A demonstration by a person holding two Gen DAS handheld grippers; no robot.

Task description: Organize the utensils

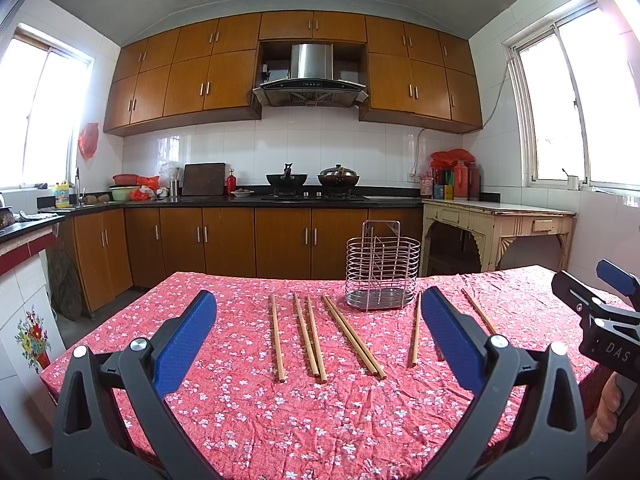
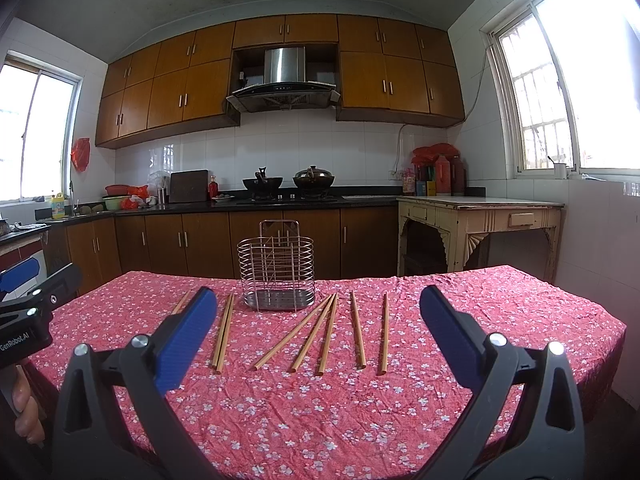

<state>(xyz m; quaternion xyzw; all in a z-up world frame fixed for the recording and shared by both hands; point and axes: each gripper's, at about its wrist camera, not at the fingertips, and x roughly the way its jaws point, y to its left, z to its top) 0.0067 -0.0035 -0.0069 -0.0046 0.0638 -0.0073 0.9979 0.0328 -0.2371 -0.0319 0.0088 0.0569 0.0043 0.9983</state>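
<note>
Hovering above the near edge of the floral tablecloth (image 1: 320, 420), the left gripper (image 1: 318, 336) and right gripper (image 2: 318, 336) both stand wide open, holding nothing. Beyond them wooden chopsticks (image 2: 328, 334) lie scattered flat on the cloth. The right view shows five to the right of the wire utensil holder (image 2: 276, 266), where the left view shows only two. Farther back runs the kitchen counter (image 1: 248, 200).
</note>
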